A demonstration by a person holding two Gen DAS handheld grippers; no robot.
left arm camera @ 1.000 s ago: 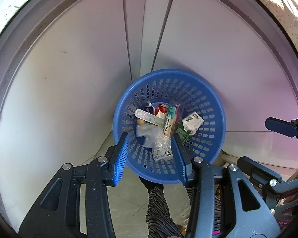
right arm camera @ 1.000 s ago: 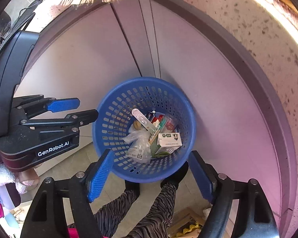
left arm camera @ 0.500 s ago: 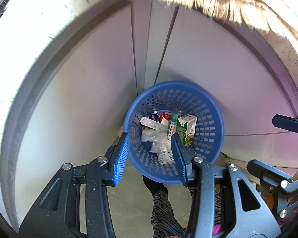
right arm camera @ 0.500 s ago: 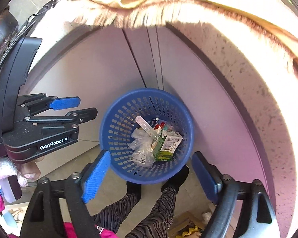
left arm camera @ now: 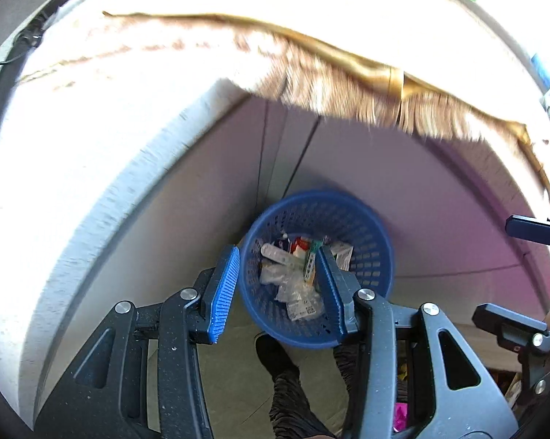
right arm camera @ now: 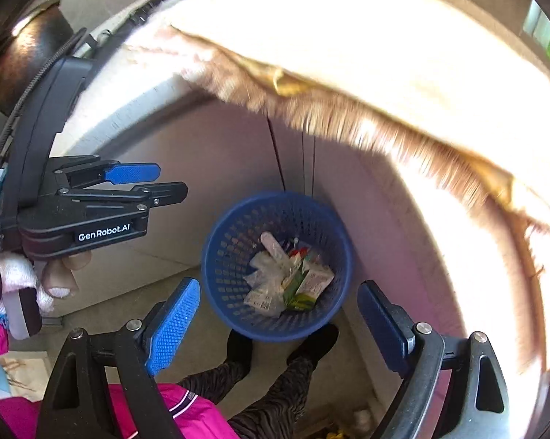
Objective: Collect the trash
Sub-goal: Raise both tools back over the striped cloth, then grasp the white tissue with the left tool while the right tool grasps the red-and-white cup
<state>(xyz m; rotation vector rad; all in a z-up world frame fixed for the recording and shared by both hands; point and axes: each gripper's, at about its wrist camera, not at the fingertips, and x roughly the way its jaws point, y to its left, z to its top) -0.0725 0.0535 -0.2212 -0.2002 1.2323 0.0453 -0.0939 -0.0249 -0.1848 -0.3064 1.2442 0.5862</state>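
A blue perforated basket (left arm camera: 370, 241) stands on the floor against white cabinet doors and also shows in the right wrist view (right arm camera: 234, 256). It holds trash: a green-and-white carton (right arm camera: 309, 283), clear plastic wrappers (left arm camera: 300, 298) and small packets. My left gripper (left arm camera: 278, 289) is open and empty, high above the basket. My right gripper (right arm camera: 280, 323) is open wide and empty, also above it. The left gripper also shows at the left of the right wrist view (right arm camera: 143, 183).
A counter edge with a fringed cloth (left arm camera: 348, 87) hangs over the cabinet above the basket and also shows in the right wrist view (right arm camera: 348, 109). The person's feet in dark shoes (right arm camera: 311, 344) stand on the tiled floor just in front of the basket.
Both grippers have risen and pulled back from the basket, which now looks smaller. The counter top and fringed cloth have come into view. The carton has settled lower among the trash.
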